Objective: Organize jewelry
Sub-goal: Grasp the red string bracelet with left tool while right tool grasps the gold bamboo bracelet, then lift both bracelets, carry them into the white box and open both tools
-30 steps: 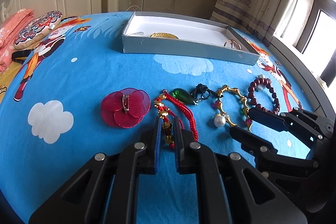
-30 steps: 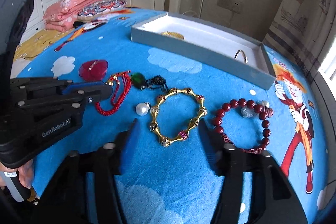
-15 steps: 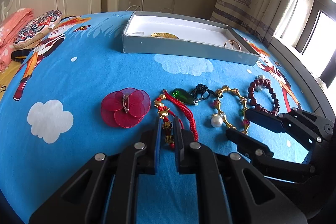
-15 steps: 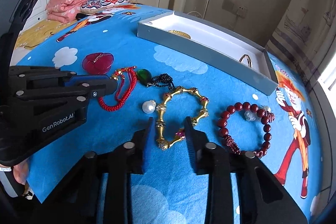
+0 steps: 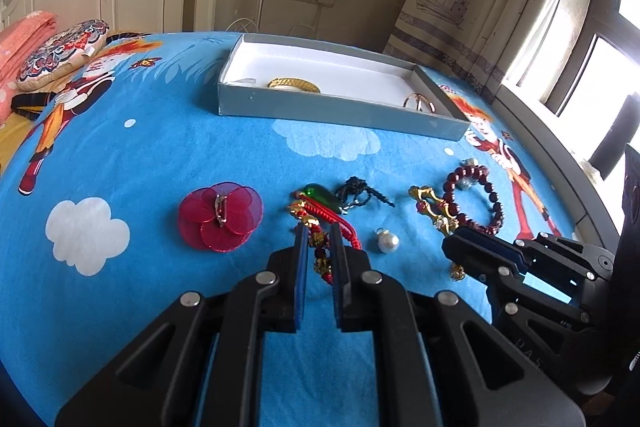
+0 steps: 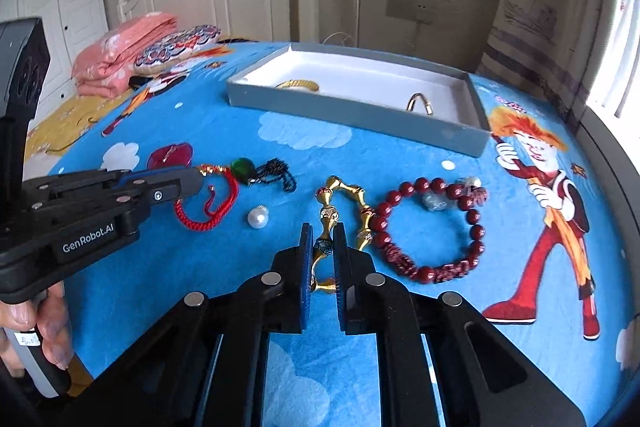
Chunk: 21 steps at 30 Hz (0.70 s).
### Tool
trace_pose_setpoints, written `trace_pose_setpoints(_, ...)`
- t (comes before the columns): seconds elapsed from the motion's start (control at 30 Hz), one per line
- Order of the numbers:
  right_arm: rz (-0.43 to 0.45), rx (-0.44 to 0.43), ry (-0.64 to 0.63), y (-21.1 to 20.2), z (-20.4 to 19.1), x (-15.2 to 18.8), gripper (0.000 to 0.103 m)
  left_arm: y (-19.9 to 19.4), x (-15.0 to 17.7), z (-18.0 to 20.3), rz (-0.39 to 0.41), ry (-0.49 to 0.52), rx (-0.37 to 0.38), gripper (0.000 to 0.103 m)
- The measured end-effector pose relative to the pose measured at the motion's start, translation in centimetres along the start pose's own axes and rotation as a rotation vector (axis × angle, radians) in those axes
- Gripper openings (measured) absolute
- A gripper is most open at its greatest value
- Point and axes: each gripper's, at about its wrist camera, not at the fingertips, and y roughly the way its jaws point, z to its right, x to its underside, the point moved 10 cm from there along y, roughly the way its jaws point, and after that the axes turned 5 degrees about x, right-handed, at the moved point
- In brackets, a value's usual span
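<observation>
On the blue bedsheet, my left gripper [image 5: 319,239] is shut on the gold-beaded end of a red cord bracelet [image 5: 340,223]. Seen from the right wrist, its fingers [image 6: 176,185] cover that end of the cord. My right gripper [image 6: 323,247] is shut on a gold bracelet [image 6: 352,193], squeezed narrow between the pads. A dark red bead bracelet [image 6: 476,231] touches the gold one on its right. A loose pearl [image 6: 257,218], a green pendant on black cord [image 6: 242,169] and a red flower clip [image 5: 220,217] lie between and to the left.
A grey box [image 5: 340,111] with a white inside stands farther back and holds a gold piece [image 5: 294,84] and a ring [image 5: 418,103]. Folded pink bedding [image 6: 120,55] and a patterned cushion [image 5: 60,51] lie at the back left. A hand [image 6: 52,323] grips the left handle.
My right gripper has gone from wide open to shut around the gold bracelet, pressing it into a narrow loop. The left gripper has stayed shut on the red cord bracelet.
</observation>
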Motion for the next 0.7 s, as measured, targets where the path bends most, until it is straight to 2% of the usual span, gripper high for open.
trace_pose_setpoints(0.7, 0.072, 0.02, 0.088, -2.9, 2.8, -2.4, 0.01, -3.1, -2.8, 2.1, 0.08, 0.021, 0.043, 0.01)
